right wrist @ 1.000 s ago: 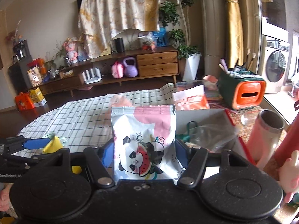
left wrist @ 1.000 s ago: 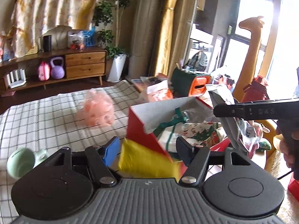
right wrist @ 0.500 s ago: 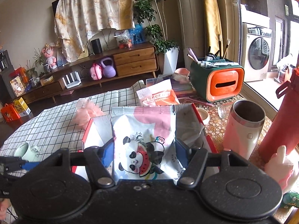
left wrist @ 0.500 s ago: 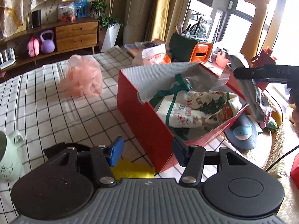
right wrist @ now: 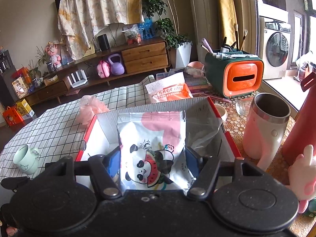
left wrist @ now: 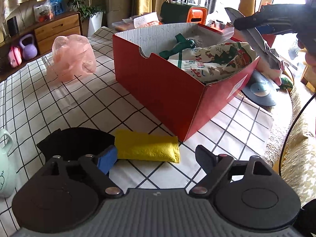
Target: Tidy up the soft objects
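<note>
Two claws work over a checked worktop [left wrist: 59,106]. The left claw [left wrist: 156,158] stands wide, its jaws having just been opening, low over a yellow pad [left wrist: 147,148] that lies flat on the cloth just ahead of the blue left finger [left wrist: 107,161]; neither finger presses on it. A black cloth [left wrist: 77,141] lies touching the pad's left end, and the pad's far corner sits just beside the near corner of a red box [left wrist: 164,90]. Inside the box lies a printed cloth [left wrist: 213,61] with green straps. Beyond the box's left side sits a pink net ball [left wrist: 73,57], and a pale green mug [left wrist: 5,169] stands at the worktop's left edge. The right claw [right wrist: 153,163] is clamped on a panda pouch [right wrist: 152,146], which stands upright between its fingers above the open box [right wrist: 227,130]; in the left view the pouch [left wrist: 260,45] hangs slanted over the box's far right end. A steel-rimmed cup [right wrist: 264,126] stands just right of the box.
</note>
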Demonstrator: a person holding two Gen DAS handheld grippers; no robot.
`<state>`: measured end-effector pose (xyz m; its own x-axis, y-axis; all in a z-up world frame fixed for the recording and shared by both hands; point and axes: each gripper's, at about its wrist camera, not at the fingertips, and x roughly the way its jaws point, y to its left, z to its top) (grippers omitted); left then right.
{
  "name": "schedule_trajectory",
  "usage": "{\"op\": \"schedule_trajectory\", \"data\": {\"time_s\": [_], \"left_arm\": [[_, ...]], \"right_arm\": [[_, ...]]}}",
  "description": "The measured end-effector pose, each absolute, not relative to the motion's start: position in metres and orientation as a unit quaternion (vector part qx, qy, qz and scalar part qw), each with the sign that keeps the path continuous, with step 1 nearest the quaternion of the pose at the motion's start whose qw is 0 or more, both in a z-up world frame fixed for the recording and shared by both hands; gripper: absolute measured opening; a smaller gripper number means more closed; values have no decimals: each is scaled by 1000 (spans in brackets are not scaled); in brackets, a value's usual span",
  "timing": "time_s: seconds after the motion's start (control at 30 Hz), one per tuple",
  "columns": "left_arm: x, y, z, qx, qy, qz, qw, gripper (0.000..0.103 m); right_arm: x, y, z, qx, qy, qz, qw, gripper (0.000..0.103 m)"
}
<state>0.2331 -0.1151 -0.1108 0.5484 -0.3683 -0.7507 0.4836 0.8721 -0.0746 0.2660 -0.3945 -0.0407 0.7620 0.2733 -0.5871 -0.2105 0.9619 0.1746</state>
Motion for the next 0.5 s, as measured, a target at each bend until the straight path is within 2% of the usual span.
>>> {"op": "schedule_trajectory", "data": {"time_s": [0.03,0.07,0.5], "left_arm": [[235,-115,-113,72,411,-246,875,101],[238,-117,-116,75,414,-247,873,103],[253,-147,-145,153,412,-223,870,103]], "right_arm": [[266,-395,-42,48,320,129,937,66],[266,-394,-42,48,321,129,937,66],[276,-387,-46,42,327,125,936,66]]}}
